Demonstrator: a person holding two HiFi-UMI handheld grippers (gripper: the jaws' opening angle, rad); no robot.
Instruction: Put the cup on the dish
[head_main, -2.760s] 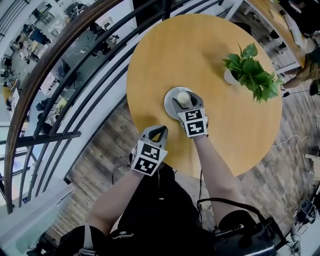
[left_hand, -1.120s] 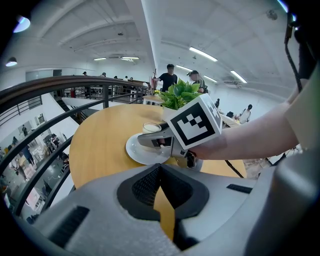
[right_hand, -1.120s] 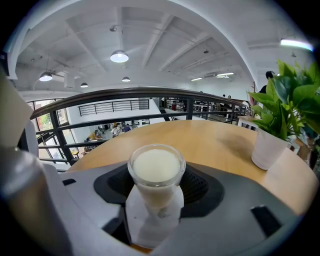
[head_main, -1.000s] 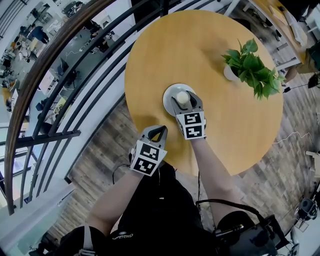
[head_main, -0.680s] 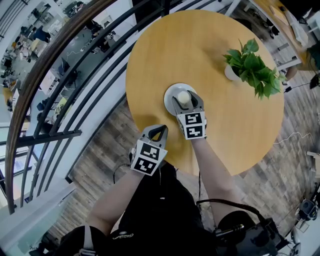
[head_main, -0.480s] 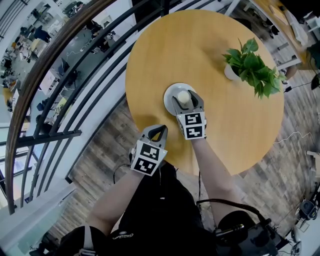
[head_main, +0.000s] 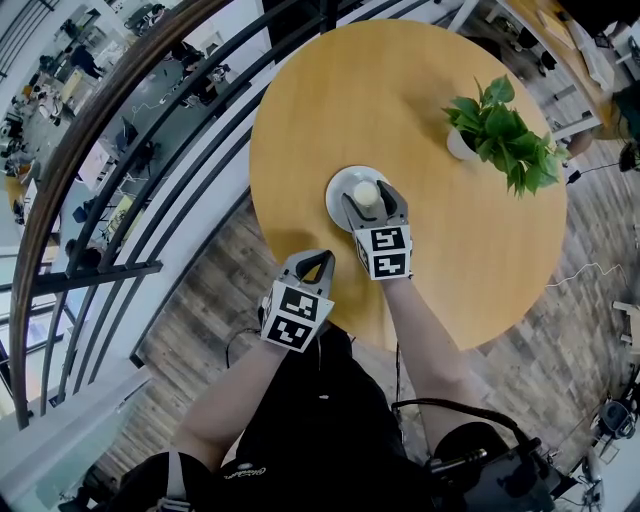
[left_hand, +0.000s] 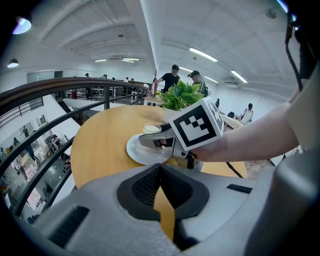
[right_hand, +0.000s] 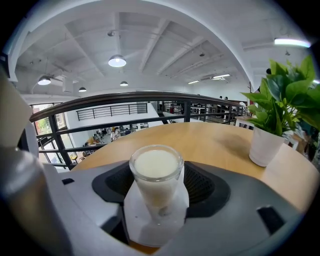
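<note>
Near the tabletop's (head_main: 400, 90) near edge, the cup (head_main: 366, 193) stands on the dish (head_main: 338, 190) between the right gripper's (head_main: 367, 196) released jaws, which have just been opening. The left gripper (head_main: 318, 256), jaws clenched, hovers over the rim. Bare wood spreads beyond.

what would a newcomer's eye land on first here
A glass cup of milky white liquid stands on a white dish on the round wooden table. It is between the jaws of the right gripper, which have just been opening and stand clear of it. A leafy potted plant sits toward the table's far right.
</note>
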